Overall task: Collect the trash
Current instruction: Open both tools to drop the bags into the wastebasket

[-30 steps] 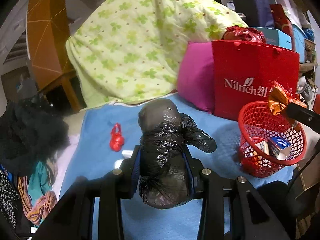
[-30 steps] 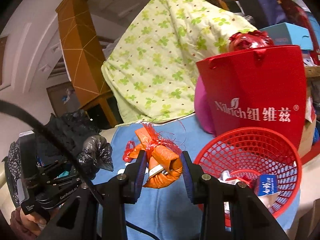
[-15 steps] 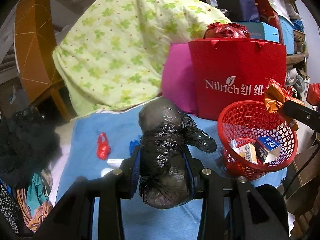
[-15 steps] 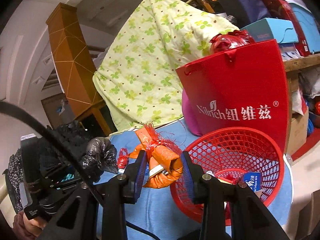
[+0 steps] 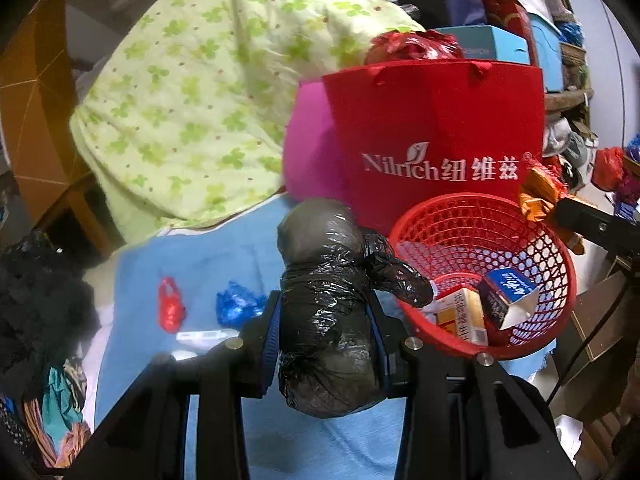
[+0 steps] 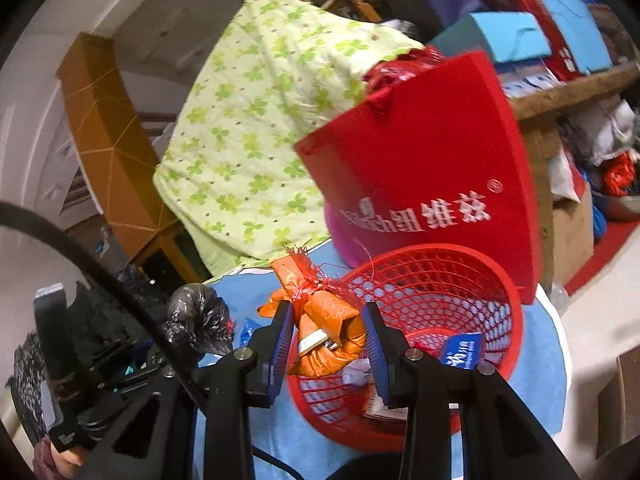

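Note:
My left gripper [image 5: 325, 330] is shut on a crumpled black plastic bag [image 5: 326, 300], held above the blue cloth just left of the red mesh basket [image 5: 532, 236]. The basket holds small cartons [image 5: 506, 294]. My right gripper [image 6: 328, 340] is shut on an orange wrapper tied with red ribbon [image 6: 320, 316], held over the near left rim of the basket [image 6: 480, 272]. The black bag shows in the right wrist view [image 6: 198, 320], the orange wrapper in the left wrist view [image 5: 538, 192]. A red scrap [image 5: 170, 308] and a blue scrap [image 5: 236, 306] lie on the cloth.
A red paper bag [image 5: 436, 136] and a pink cushion [image 5: 310, 148] stand right behind the basket. A green floral quilt [image 5: 208, 92] is piled at the back. Dark clothes [image 5: 36, 300] lie at the left. Boxes and clutter [image 6: 572, 232] fill the right side.
Both grippers have moved right toward the basket with their loads. The orange wrapper now hangs over the basket's rim, and the black bag is beside it. A blue scrap came into view.

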A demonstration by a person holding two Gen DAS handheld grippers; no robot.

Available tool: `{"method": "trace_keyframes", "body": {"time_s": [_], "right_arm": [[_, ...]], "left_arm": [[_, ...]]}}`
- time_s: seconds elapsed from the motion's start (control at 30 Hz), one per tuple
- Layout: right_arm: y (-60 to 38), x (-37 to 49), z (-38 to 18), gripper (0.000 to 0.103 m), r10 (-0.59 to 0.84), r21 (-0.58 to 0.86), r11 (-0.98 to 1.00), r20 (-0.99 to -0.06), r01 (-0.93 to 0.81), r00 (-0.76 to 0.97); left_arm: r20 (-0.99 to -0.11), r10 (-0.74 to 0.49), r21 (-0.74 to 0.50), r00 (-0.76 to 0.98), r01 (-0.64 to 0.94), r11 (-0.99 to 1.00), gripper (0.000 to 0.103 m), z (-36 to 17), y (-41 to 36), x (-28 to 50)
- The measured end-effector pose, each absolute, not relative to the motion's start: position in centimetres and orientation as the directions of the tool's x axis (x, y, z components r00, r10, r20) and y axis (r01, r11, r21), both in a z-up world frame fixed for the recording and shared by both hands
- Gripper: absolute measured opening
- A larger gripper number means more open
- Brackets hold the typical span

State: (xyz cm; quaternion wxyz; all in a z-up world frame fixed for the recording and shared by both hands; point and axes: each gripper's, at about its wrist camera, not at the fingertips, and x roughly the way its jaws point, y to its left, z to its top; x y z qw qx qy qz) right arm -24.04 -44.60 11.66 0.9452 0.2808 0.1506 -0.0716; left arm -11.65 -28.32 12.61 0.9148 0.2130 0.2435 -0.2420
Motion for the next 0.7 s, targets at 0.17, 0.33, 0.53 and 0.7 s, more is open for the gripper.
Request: {"method": "trace_keyframes", "body": {"time_s": [0.17, 0.33, 0.53, 0.7], "right_arm": [[-46.9, -23.6, 10.9, 0.039, -0.048, 0.571, 0.784, -0.336, 0.244, 0.941], [-49.4, -22.6, 9.9, 0.039, -0.042, 0.635, 0.728, -0.336, 0.259, 0.941], [-52.0, -21.2, 7.2, 0.074, -0.015, 0.743, 0.615, -0.323, 0.263, 0.946], [-51.2, -22.1, 7.7, 0.074, -0.021, 0.723, 0.645, -0.304, 0.245, 0.952]], "left_arm": [[-0.565, -0.375, 0.261, 0.735, 0.590, 0.764, 0.041, 12.5, -30.5, -11.5], [-0.599, -0.479, 0.182, 0.641, 0.692, 0.698, 0.042, 12.0, -33.1, -11.0], [-0.634, -0.588, 0.048, 0.501, 0.785, 0.617, 0.070, 10.4, -35.2, -9.7], [-0.646, -0.549, 0.065, 0.530, 0.755, 0.653, 0.070, 9.8, -33.3, -9.5]]}}
